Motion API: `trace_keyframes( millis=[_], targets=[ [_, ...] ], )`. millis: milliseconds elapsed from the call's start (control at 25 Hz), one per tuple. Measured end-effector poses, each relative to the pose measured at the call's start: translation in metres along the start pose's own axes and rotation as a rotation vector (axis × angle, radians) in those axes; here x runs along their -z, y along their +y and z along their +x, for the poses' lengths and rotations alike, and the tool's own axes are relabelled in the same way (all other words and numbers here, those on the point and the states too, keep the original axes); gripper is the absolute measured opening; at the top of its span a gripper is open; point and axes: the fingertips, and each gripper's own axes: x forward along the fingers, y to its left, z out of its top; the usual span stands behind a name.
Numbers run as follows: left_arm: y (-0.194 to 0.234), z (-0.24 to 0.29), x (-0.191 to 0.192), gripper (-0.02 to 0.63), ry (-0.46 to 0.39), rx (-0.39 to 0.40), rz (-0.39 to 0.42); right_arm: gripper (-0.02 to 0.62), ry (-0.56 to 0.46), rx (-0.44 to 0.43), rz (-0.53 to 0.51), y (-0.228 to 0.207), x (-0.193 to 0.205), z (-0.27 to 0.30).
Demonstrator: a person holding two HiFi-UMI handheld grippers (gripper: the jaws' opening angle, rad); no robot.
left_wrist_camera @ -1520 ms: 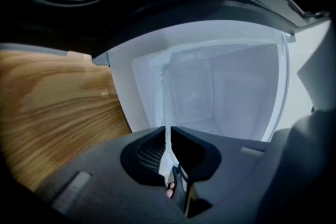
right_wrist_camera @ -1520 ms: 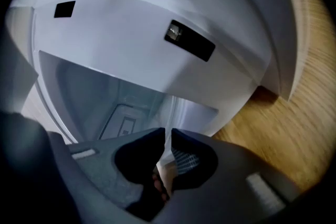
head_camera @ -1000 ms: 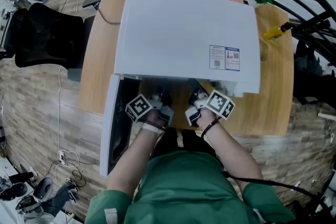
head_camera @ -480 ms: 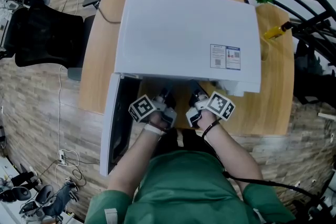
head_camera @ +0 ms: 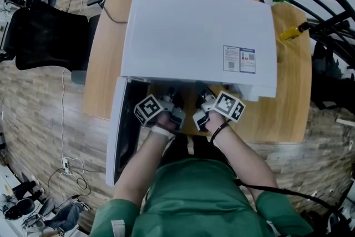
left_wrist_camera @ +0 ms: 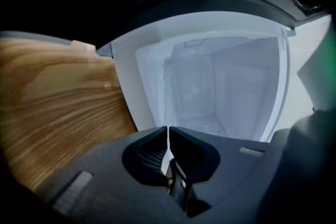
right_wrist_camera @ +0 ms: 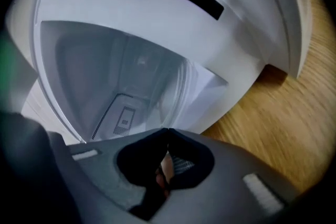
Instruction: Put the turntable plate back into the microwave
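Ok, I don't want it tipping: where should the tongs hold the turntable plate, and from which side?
By its near rim, coming from the open front of the microwave. The turntable plate is thin flat glass, edge-on to both tongs, so pads pinch its two faces. The left tongs and right tongs have just closed on that rim side by side, which should keep it level.

Reaches forward with both bare forearms (head_camera: 141,164), elbows bent, wrists close together. Grips the left gripper (left_wrist_camera: 168,132) in the left hand (head_camera: 160,121) and the right gripper (right_wrist_camera: 167,132) in the right hand (head_camera: 212,122), both angled slightly downward. Has just been closing both pairs of jaws, now brought tip to tip with nothing between them.
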Motion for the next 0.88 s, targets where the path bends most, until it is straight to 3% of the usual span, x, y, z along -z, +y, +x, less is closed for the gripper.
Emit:
trace_keyframes(
  millis=[320, 640, 760, 880],
  targets=[
    [0.002, -0.003, 0.006, 0.023, 0.004, -0.003, -0.015, 0.003, 0.04, -0.005, -0.011, 0.003, 0.008, 0.006],
    [-0.006, -0.017, 0.025, 0.025, 0.064, 0.013, 0.019, 0.003, 0.083, -0.024, -0.032, 0.008, 0.029, -0.01],
    [-0.012, -0.026, 0.037, 0.024, 0.109, -0.018, 0.117, 0.003, 0.096, -0.034, -0.11, 0.019, 0.031, -0.023],
    [-0.025, -0.037, 0.043, 0.023, 0.149, -0.066, 0.339, 0.003, 0.105, -0.019, -0.264, 0.03, 0.028, -0.039]
  ],
)
